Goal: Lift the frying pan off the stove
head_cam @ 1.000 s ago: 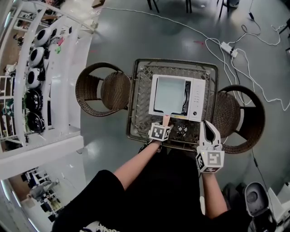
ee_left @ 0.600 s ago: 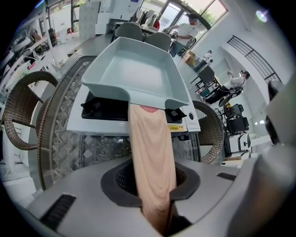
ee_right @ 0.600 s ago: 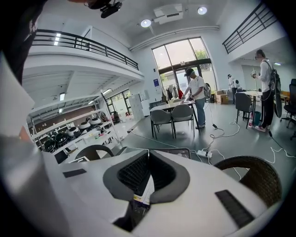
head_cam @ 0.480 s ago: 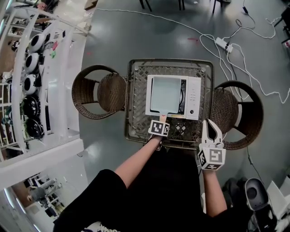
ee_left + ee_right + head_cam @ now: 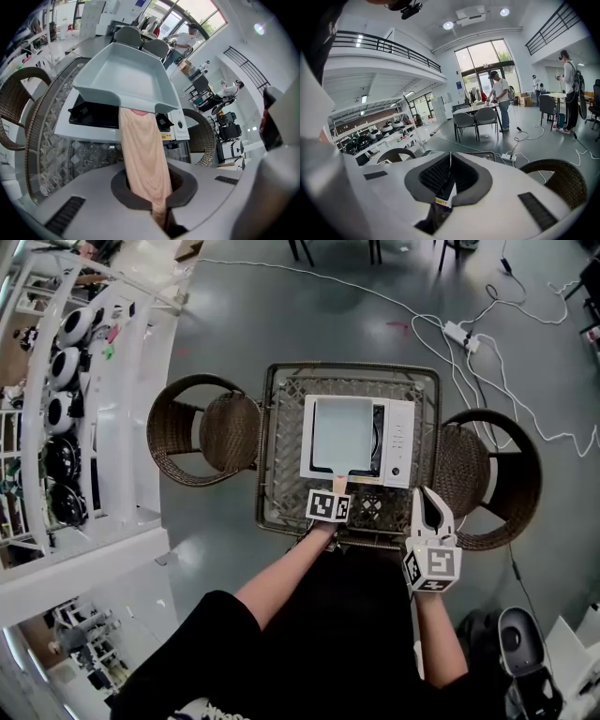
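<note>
Peach in colour, the handle [image 5: 140, 150] of the frying pan [image 5: 126, 77] is pinched between the jaws of the left tongs [image 5: 149, 194], which have just been closing on it. The grey, square pan is seen on the white stove [image 5: 398, 442], over its black burner, with the handle pointed at the near edge of the wicker counter [image 5: 281, 474]. The right tongs [image 5: 449, 180] are held by the counter's near right corner, jaws together and nothing between them. Wicker chairs [image 5: 202, 427] are placed at the counter's left and right edges.
</note>
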{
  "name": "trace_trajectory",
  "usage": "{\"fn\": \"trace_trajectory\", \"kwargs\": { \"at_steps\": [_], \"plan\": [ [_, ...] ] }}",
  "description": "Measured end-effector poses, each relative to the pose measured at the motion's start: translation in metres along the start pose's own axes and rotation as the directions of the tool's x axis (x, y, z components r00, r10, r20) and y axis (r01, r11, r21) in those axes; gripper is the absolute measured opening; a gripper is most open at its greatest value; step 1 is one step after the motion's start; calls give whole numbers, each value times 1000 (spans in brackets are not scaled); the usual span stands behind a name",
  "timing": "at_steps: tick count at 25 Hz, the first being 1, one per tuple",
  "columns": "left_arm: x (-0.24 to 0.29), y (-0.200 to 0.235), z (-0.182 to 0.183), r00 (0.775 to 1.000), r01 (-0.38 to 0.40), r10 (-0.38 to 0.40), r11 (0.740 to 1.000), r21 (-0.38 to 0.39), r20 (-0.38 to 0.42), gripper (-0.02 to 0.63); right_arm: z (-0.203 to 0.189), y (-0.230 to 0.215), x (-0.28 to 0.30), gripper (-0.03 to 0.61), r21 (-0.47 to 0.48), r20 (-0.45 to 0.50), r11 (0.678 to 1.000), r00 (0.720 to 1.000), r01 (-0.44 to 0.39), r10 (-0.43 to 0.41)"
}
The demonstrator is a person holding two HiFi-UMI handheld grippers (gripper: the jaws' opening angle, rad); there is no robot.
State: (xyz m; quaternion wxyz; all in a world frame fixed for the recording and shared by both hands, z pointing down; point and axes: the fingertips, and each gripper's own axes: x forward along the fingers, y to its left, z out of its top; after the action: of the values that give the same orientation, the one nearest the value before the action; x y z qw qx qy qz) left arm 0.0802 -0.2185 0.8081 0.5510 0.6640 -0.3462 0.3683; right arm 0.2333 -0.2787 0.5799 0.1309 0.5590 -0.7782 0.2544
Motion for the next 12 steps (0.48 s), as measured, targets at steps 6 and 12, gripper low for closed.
{"fn": "trace_trajectory", "kwargs": {
  "at_steps": [6,12],
  "plan": [
    [-9,-11,9,998,31,-30,999,-13,63,17,-1,8,-9,32,-20,-2,1000,1000,-10,10],
    [-24,-16,17,986,1,-4,1000,16,165,15,-15,0,-18,32,-27,-9,1000,1000,2,-3]
  ]
}}
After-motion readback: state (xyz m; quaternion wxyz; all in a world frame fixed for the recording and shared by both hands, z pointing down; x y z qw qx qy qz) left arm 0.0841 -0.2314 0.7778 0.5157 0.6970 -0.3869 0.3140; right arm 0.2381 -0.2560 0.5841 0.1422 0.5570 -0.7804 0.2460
